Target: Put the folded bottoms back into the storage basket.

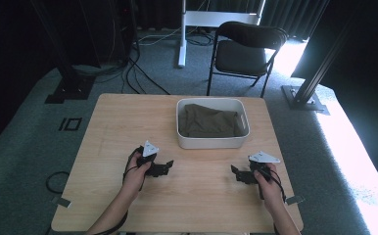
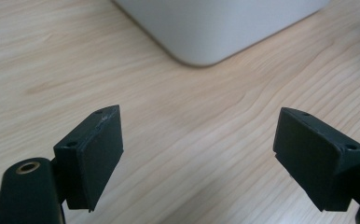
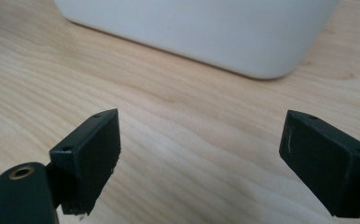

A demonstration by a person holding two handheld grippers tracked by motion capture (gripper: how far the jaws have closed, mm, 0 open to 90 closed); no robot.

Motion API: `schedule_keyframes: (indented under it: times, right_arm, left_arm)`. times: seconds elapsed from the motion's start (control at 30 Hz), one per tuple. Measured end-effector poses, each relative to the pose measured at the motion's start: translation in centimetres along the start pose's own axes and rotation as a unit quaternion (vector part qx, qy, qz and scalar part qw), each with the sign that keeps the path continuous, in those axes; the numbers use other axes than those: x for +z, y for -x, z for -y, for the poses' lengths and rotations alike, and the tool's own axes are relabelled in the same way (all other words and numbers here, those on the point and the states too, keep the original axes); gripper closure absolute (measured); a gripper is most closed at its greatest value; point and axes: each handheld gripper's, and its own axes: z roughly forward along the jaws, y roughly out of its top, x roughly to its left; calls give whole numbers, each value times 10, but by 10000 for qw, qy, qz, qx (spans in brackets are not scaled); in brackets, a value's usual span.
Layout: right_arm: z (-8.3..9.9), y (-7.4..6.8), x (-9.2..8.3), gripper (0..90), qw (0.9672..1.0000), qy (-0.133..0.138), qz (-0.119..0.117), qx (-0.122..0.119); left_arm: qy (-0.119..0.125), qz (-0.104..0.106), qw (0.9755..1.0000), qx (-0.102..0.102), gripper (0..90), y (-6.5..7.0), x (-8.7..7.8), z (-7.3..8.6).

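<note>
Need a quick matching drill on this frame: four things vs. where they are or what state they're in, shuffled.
1. cloth
2. bin
3. chair
4. left gripper

a. on the floor beyond the table
b. open, over bare wood
c. on the table's far middle
d. folded inside the bin

Pairs: 1-d, 2-c, 3-a, 4-b

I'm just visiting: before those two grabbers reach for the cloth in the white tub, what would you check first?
1. Left gripper fingers apart, nothing held: ok.
2. Right gripper fingers apart, nothing held: ok.
3. Cloth lying inside the tub, top uncovered: ok.
4. Bare table between grippers and tub: ok.
5. Tub upright, away from the table edge: ok.
6. Whether the cloth is snagged underneath: cannot tell.
</note>
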Motion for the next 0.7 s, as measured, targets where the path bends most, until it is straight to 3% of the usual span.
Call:
schedule_keyframes:
  times: [0.37, 0.7]
  right_arm:
    - [19, 11, -18, 123, 9996, -62, 259, 88]
    - [37, 28, -32, 123, 9972, -197, 628, 367]
  left_arm:
    - [-138, -385, 9989, -248, 174, -16, -18, 22]
    - [-304, -723, 9961, -416, 174, -28, -29, 36]
